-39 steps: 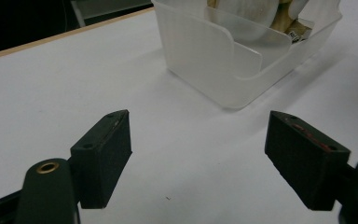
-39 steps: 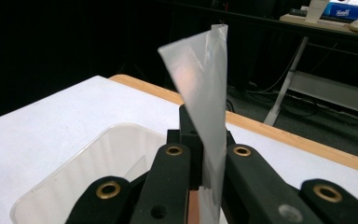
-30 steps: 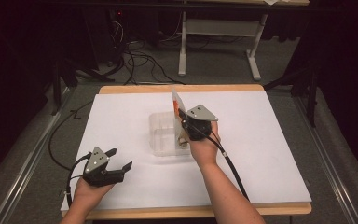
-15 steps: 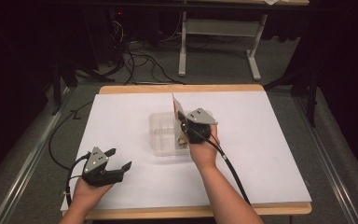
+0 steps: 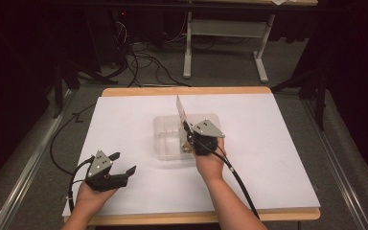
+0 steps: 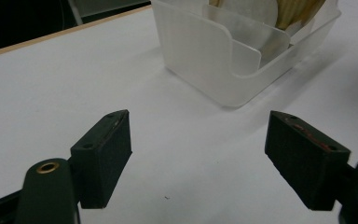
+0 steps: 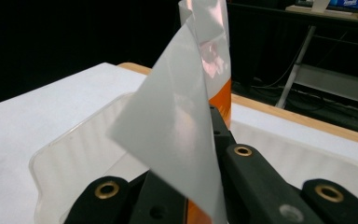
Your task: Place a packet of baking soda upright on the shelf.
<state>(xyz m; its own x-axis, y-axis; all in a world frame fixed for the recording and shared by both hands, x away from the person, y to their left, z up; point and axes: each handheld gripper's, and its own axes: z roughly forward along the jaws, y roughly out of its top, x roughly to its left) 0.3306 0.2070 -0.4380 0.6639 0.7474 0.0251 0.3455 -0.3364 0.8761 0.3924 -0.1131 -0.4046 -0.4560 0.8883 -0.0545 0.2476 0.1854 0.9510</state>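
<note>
A clear plastic bin point(image 5: 165, 139) stands mid-table on the white sheet. My right gripper point(image 5: 188, 129) hovers over the bin's right part, shut on a flat white packet point(image 5: 181, 111) with an orange band that sticks up and away from me. In the right gripper view the packet point(image 7: 186, 126) rises from between the jaws of the right gripper point(image 7: 205, 140), over the bin point(image 7: 74, 149). My left gripper point(image 5: 123, 163) rests near the table's front left, open and empty. In its own view, the left gripper point(image 6: 214, 154) faces the bin point(image 6: 223, 60), which holds pale tan items point(image 6: 293, 9).
The white sheet point(image 5: 278, 143) covers a wooden table top whose edge point(image 5: 187, 91) shows at the back. Cables point(image 5: 139, 57) and a desk frame point(image 5: 220, 43) lie on the floor beyond. A black cable point(image 5: 235, 177) trails from the right gripper.
My right gripper has shifted slightly toward me and lower with the packet still in it. The left gripper has stayed put.
</note>
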